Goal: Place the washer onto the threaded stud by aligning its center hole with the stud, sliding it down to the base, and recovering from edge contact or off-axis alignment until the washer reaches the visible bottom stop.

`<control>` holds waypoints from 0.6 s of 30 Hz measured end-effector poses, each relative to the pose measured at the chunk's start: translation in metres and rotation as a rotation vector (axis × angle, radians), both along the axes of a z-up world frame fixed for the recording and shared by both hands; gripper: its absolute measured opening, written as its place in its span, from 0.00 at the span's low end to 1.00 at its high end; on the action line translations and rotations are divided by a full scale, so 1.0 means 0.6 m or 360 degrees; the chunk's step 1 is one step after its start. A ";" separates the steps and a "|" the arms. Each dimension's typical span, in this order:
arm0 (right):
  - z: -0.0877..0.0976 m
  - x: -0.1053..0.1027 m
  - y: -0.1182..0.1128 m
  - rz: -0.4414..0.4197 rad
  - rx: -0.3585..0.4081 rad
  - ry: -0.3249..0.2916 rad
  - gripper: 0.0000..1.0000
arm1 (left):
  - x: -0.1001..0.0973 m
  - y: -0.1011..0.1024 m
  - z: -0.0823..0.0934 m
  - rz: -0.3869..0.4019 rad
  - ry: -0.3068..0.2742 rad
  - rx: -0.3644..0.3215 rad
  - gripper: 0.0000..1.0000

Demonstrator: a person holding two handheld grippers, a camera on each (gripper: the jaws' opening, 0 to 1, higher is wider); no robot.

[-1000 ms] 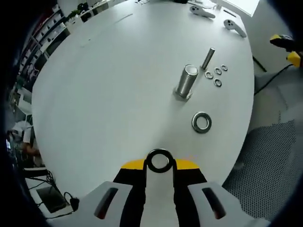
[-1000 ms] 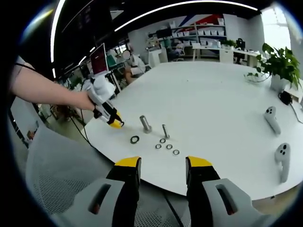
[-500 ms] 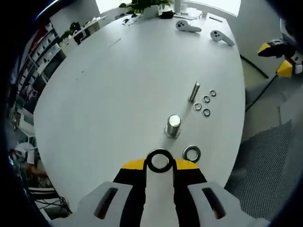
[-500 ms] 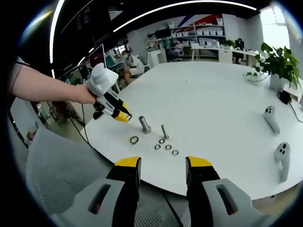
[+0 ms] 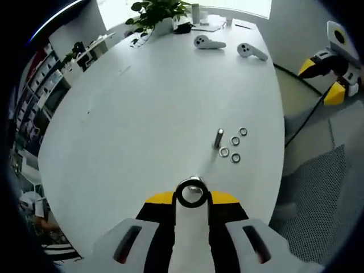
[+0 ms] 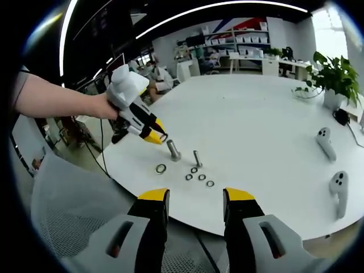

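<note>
Gripping a large washer (image 5: 192, 194) between its yellow-tipped jaws, the left gripper (image 5: 192, 199) holds the ring flat above the white table (image 5: 142, 114). Directly behind the ring's hole, the top of the large threaded stud (image 6: 173, 150) is just visible in the left gripper view (most of the stud is hidden by the washer there). In the right gripper view, the left gripper (image 6: 160, 137) sits just above and to the left of the stud's top, not yet over it; whether washer and stud touch cannot be told. A second large washer (image 6: 161, 168) lies flat on the table near the stud's base. Farther on, a slim stud (image 5: 219, 138) stands upright with three small washers (image 5: 234, 149) lying just beside it. The right gripper (image 6: 191, 205) hangs off the table edge, jaws apart and holding nothing. Two white controllers (image 5: 227, 46) and a potted plant (image 5: 156, 12) rest at the far end.
</note>
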State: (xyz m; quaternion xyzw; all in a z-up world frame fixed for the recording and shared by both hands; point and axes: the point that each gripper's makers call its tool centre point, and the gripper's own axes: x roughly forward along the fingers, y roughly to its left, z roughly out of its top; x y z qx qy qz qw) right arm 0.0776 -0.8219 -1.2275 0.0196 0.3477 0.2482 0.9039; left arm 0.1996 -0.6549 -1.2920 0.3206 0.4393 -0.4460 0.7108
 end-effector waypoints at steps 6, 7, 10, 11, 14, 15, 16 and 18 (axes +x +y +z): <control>0.001 0.000 -0.001 -0.0008 0.0001 -0.0003 0.40 | 0.000 -0.012 -0.005 -0.0034 0.0022 0.0024 0.19; 0.001 0.001 -0.001 -0.0005 -0.0005 -0.0008 0.40 | 0.001 -0.012 -0.008 -0.0035 0.0029 0.0029 0.19; 0.002 0.001 -0.001 -0.0009 -0.0001 -0.0007 0.40 | 0.003 -0.016 -0.012 -0.0050 0.0038 0.0042 0.19; 0.002 0.001 -0.002 -0.0011 0.0000 -0.0010 0.40 | 0.002 -0.017 -0.014 -0.0052 0.0043 0.0045 0.19; 0.002 0.001 -0.002 -0.0011 -0.0002 -0.0010 0.40 | 0.003 -0.020 -0.019 -0.0075 0.0042 0.0061 0.19; 0.002 0.002 -0.002 -0.0014 0.0000 -0.0010 0.40 | 0.004 -0.021 -0.022 -0.0083 0.0043 0.0068 0.19; 0.002 0.002 -0.003 -0.0015 0.0001 -0.0009 0.40 | 0.004 -0.022 -0.025 -0.0087 0.0049 0.0074 0.19; 0.002 0.002 -0.003 -0.0015 -0.0002 -0.0010 0.40 | 0.002 -0.021 -0.034 -0.0105 0.0066 0.0103 0.19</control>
